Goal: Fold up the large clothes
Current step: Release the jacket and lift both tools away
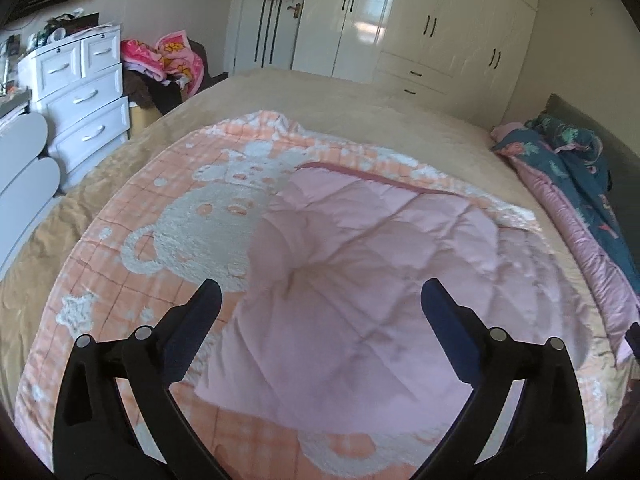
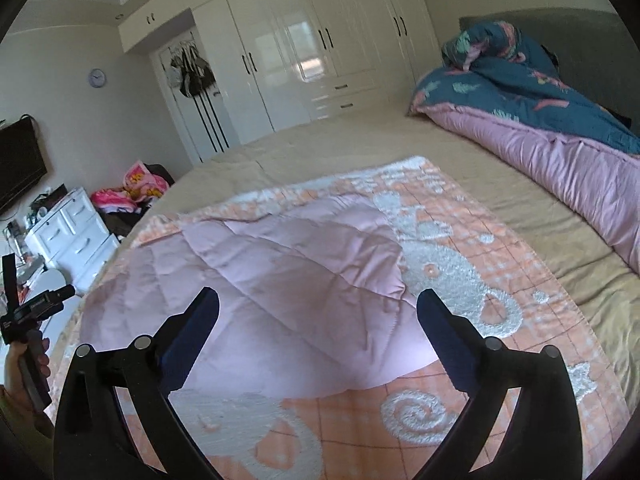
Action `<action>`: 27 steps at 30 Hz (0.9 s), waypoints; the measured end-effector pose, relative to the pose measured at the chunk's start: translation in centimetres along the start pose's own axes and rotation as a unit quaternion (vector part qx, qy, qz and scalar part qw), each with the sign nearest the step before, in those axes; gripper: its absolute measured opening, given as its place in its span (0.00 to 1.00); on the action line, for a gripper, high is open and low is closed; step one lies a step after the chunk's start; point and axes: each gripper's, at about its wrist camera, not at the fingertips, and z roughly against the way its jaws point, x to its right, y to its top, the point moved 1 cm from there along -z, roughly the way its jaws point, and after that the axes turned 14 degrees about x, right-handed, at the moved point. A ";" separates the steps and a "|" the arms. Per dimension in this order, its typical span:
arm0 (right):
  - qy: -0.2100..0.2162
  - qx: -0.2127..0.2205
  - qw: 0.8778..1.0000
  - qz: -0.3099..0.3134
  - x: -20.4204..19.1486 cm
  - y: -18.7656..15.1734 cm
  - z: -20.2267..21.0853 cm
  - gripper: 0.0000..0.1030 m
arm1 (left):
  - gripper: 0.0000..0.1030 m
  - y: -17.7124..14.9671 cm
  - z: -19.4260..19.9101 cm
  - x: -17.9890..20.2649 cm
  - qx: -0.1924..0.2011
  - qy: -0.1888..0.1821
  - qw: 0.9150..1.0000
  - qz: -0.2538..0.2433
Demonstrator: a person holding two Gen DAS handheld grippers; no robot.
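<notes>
An orange and white plush blanket lies spread on the tan bed. Part of it is folded over, so its pale pink quilted underside lies on top across the middle. The same blanket and pink fold show in the right wrist view. My left gripper is open and empty above the pink fold. My right gripper is open and empty above the fold's near edge. The left gripper's handle shows in a hand at the far left of the right wrist view.
A rolled teal and pink duvet lies along the head of the bed by the grey headboard. White drawers and a pile of pink clothes stand beyond the bed's left side. White wardrobes line the far wall.
</notes>
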 end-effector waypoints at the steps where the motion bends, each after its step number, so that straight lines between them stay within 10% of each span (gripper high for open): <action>1: 0.003 0.004 1.000 0.004 -0.3 0.1 0.5 0.96 | 0.91 0.1 0.3 0.2 0.002 -0.003 1.000 0.000; 27: 0.005 0.060 0.998 0.028 -1.6 0.3 7.2 0.96 | 0.91 -3.5 8.2 3.4 0.015 -0.039 0.999 -0.035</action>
